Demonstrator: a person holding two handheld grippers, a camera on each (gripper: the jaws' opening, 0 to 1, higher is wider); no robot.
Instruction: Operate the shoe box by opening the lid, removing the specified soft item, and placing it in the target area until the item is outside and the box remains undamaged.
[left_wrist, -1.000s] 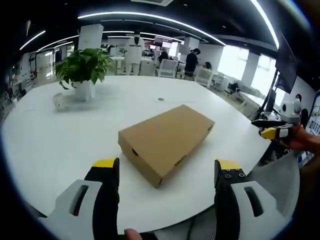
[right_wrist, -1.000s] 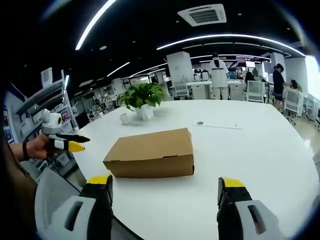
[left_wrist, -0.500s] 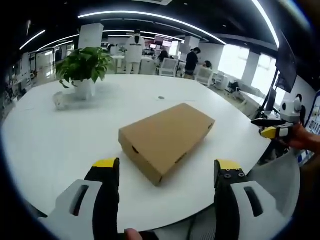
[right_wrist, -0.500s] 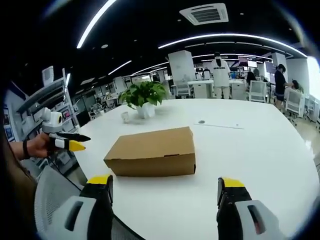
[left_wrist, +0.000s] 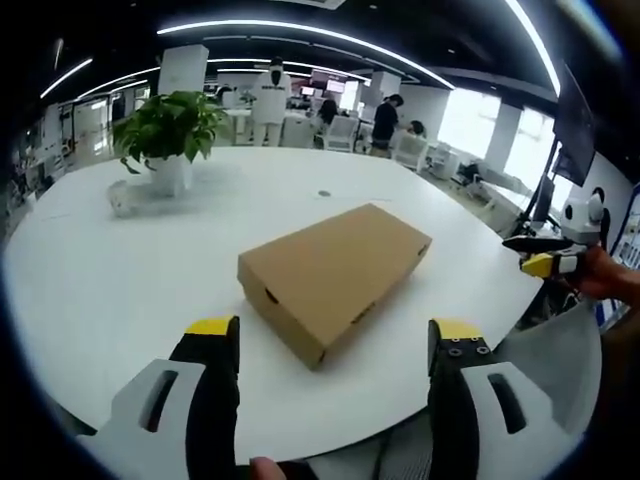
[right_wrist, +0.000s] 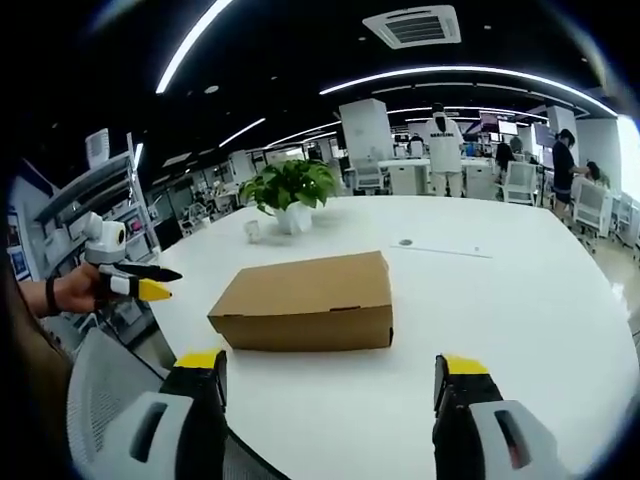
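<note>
A closed brown cardboard shoe box (left_wrist: 335, 275) lies flat on a round white table (left_wrist: 90, 280), its lid shut. In the left gripper view the left gripper (left_wrist: 335, 345) hangs above the near edge of the table with its two yellow-tipped jaws spread wide and nothing between them. The box sits ahead of the jaws and between their lines, apart from both tips, turned so that one lower corner points toward the gap between them. Off to the right of the right jaw, beyond the table edge, the right gripper (left_wrist: 545, 262) shows in a person's hand (left_wrist: 605, 277), its thin jaws pointing toward the box.

In the right gripper view the right gripper (right_wrist: 335, 372) likewise has its jaws wide apart and empty. The shoe box (right_wrist: 305, 300) lies ahead of them, its long side facing the jaws, a little nearer the left jaw than the right, and clear of both. To the left of the left jaw, off the table, the left gripper (right_wrist: 135, 283) appears, held in a hand (right_wrist: 70, 292).

A potted plant (left_wrist: 165, 135) in a white pot stands on the table well beyond the box, past the left jaw's side in the left gripper view. The grey mesh back of a chair (right_wrist: 100, 400) shows just beside the left jaw in the right gripper view.
</note>
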